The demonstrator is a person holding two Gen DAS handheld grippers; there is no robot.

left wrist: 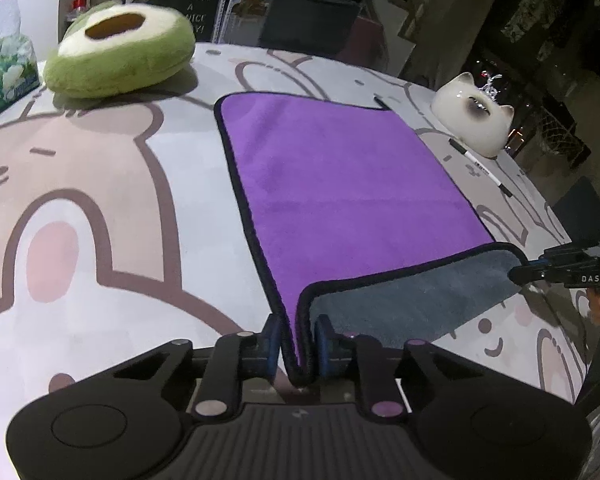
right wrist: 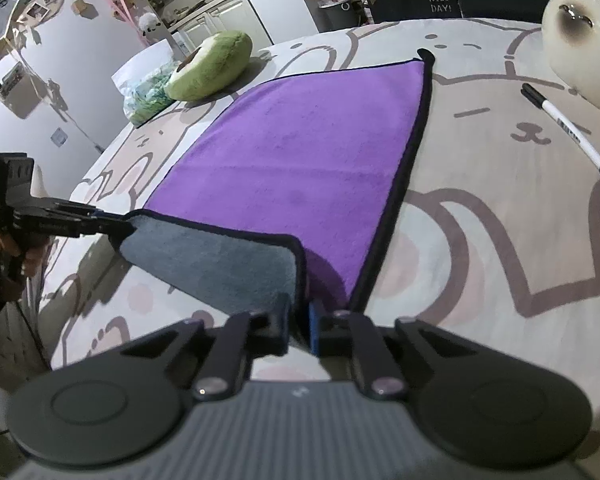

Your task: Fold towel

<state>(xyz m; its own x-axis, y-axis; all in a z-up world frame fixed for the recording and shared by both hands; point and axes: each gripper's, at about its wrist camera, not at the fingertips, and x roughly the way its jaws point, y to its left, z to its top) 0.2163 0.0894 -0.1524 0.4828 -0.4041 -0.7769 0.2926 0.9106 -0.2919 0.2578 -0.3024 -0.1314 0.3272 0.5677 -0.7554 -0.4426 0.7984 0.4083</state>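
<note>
A purple towel (left wrist: 340, 184) with a black hem and grey underside lies spread on the table; it also shows in the right wrist view (right wrist: 300, 140). Its near edge is lifted and curled over, grey side (left wrist: 412, 300) showing. My left gripper (left wrist: 298, 340) is shut on the towel's near left corner. My right gripper (right wrist: 299, 320) is shut on the near right corner. Each gripper shows in the other's view: the right one (left wrist: 516, 274) at the far right, the left one (right wrist: 116, 226) at the left.
A cartoon-bear table cover (left wrist: 100, 200) lies under the towel. A green avocado plush (left wrist: 120, 48) and a tissue pack (left wrist: 4, 68) sit at the far left. A white cat figurine (left wrist: 472, 120) and a marker pen (left wrist: 480, 168) lie to the right.
</note>
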